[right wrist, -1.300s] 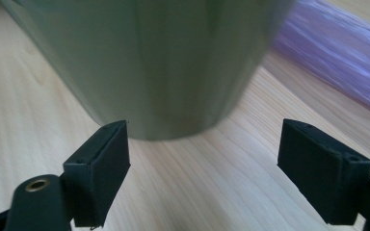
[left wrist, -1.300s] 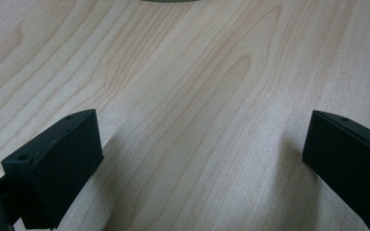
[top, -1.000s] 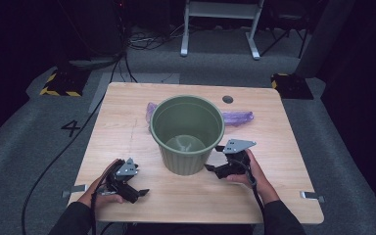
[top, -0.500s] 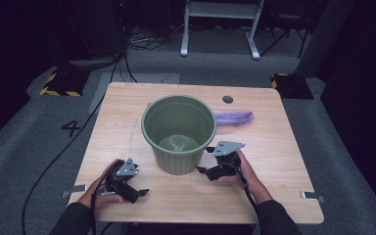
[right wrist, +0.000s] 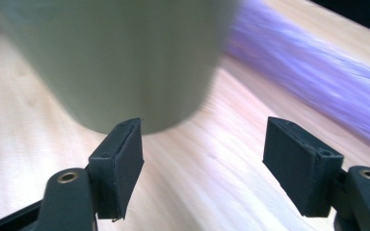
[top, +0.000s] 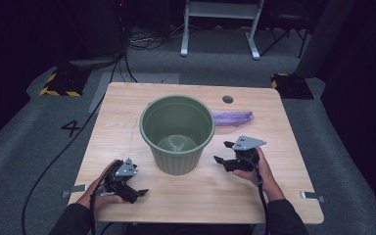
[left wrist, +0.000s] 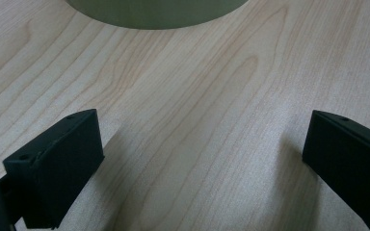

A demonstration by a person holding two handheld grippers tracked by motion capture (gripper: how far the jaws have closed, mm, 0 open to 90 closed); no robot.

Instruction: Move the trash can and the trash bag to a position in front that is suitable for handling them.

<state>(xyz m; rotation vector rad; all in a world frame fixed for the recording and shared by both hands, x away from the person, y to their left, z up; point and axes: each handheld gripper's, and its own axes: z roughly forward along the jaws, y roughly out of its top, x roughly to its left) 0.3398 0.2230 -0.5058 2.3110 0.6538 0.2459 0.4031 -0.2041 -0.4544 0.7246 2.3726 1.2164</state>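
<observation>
Both grippers' jaws spread wide and empty, green bucket [top: 177, 133] upright between left gripper [top: 131, 191] and right gripper [top: 223, 152], touching neither.

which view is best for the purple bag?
High view: the purple plastic bag lies flat on the table, just right of the green bucket, whole outline sharp. Right gripper view shows it as a blurred purple streak beyond the open right claw, part cropped.

Table [top: 127, 132]: light wood, round cable hole [top: 227, 99] near far edge
Floor [top: 39, 147]: grey, marked "4" [top: 71, 128] (left of table)
Hazard-striped blocks [top: 58, 84]: beyond far corners
</observation>
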